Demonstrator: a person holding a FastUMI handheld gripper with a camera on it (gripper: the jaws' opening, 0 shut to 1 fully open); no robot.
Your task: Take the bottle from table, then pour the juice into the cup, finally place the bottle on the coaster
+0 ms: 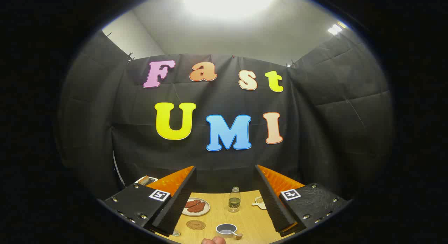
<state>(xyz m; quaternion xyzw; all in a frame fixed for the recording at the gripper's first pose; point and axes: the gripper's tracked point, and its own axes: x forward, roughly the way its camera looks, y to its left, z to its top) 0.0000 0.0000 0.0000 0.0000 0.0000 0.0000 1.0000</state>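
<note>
Evidently the first step is not yet begun: the gripper (pixel 225 193) is held spread and empty, and an approach to the bottle (pixel 234 200) standing beyond its fingers on the table (pixel 213 216) is called for

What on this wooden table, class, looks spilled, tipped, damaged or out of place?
Nothing stands out. The small clear glass bottle stands upright beyond the open gripper; the grey cup is upright, and the round cork coaster lies flat beside it.
</note>
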